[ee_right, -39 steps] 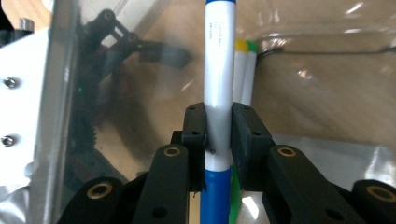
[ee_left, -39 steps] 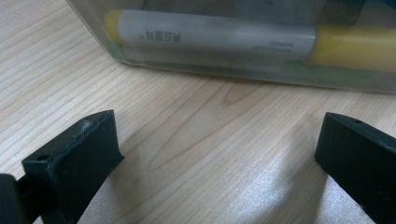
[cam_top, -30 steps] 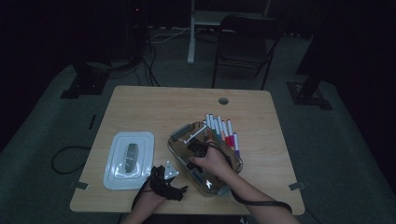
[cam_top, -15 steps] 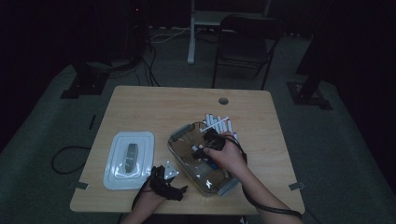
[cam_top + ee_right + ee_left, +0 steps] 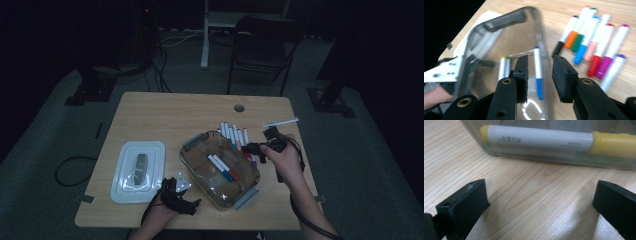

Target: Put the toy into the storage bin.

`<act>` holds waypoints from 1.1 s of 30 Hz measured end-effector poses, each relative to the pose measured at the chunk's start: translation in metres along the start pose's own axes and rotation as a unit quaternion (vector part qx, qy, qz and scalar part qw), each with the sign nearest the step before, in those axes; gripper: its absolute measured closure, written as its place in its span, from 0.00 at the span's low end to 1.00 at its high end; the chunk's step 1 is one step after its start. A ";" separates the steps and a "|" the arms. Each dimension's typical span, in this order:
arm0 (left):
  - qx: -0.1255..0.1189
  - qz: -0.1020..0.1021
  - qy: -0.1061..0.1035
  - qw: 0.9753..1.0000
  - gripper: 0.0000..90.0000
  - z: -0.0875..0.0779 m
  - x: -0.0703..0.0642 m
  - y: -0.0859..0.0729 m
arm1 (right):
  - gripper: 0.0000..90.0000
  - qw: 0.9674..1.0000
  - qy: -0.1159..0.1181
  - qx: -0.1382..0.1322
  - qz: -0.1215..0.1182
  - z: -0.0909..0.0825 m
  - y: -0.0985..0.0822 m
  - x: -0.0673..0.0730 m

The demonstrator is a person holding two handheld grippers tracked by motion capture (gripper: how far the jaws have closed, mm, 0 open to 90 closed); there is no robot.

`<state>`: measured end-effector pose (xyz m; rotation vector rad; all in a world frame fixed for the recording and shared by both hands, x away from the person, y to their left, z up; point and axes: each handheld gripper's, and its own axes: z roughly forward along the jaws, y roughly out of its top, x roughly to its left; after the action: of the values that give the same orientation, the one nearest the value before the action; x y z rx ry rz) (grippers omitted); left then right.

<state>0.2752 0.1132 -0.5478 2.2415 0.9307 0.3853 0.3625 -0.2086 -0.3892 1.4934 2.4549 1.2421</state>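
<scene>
At the lower left of the high view, a white container lid [image 5: 137, 170] is lying flat, and just right of it the left gripper [image 5: 176, 196] is resting on the wooden table [image 5: 165, 112] with its jaws standing wide apart, gripping nothing. In mid-frame the clear plastic container [image 5: 220, 167] is holding a blue-capped marker [image 5: 218, 166] and a few others. Right of it, the right gripper [image 5: 264, 144] is hovering over the row of loose markers [image 5: 235, 135], its jaws having just been opening, a small gap between them and nothing in it.

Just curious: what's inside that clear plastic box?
The clear box holds markers: a blue-capped, a red-capped and a yellow-capped one. Something green lies half hidden beneath the yellow one.
</scene>
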 end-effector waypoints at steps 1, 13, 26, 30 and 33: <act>0.000 0.000 0.000 1.000 0.00 0.000 0.000 0.000 | 0.72 1.000 -0.010 -0.001 0.007 -0.002 -0.002 -0.008; 0.000 0.000 0.000 1.000 0.00 0.000 0.000 0.000 | 0.70 0.992 -0.085 0.048 0.076 0.038 -0.033 -0.074; 0.000 0.000 0.000 1.000 0.00 0.000 0.000 0.000 | 0.70 0.983 -0.122 0.099 0.092 0.088 -0.036 -0.099; 0.000 0.000 0.000 1.000 0.00 0.000 0.000 0.000 | 0.75 0.981 -0.125 0.104 0.101 0.094 -0.037 -0.102; 0.000 0.000 0.000 1.000 0.00 0.000 0.000 0.000 | 0.81 0.979 -0.139 0.108 0.106 0.093 -0.037 -0.103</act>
<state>0.2752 0.1132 -0.5478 2.2411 0.9307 0.3857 0.4273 -0.2370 -0.5139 1.8775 2.3536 0.7360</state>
